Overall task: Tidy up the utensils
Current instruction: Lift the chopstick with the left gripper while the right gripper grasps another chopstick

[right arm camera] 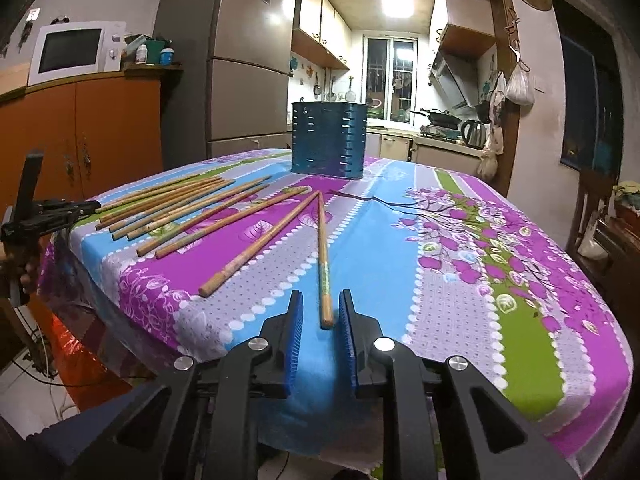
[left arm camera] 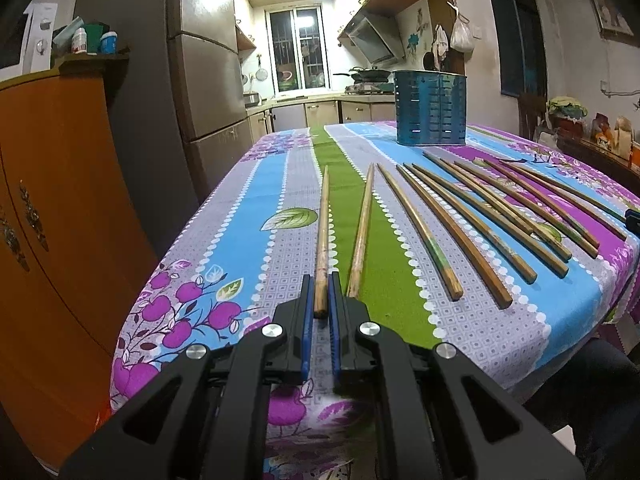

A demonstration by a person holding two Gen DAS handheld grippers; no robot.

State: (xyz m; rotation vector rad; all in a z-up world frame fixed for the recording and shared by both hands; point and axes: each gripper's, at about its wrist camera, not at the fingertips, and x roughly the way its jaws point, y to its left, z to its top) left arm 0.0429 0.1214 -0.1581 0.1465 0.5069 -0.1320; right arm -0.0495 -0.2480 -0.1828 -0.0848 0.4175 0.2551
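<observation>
Left gripper (left arm camera: 321, 280): pinching the near end of a chopstick (left arm camera: 322, 236) on the tablecloth (left arm camera: 256, 200).
Right gripper (right arm camera: 322, 304): jaws narrow, astride another chopstick's (right arm camera: 323, 256) end, gaps visible.
Row: remaining chopsticks (left arm camera: 472, 216) between them.
Far: blue holder (left arm camera: 430, 108), upright.

Wooden chopsticks (left arm camera: 456, 216) fanned flat across floral tablecloth, blue slotted utensil holder (left arm camera: 431, 108) upright beyond their tips
</observation>
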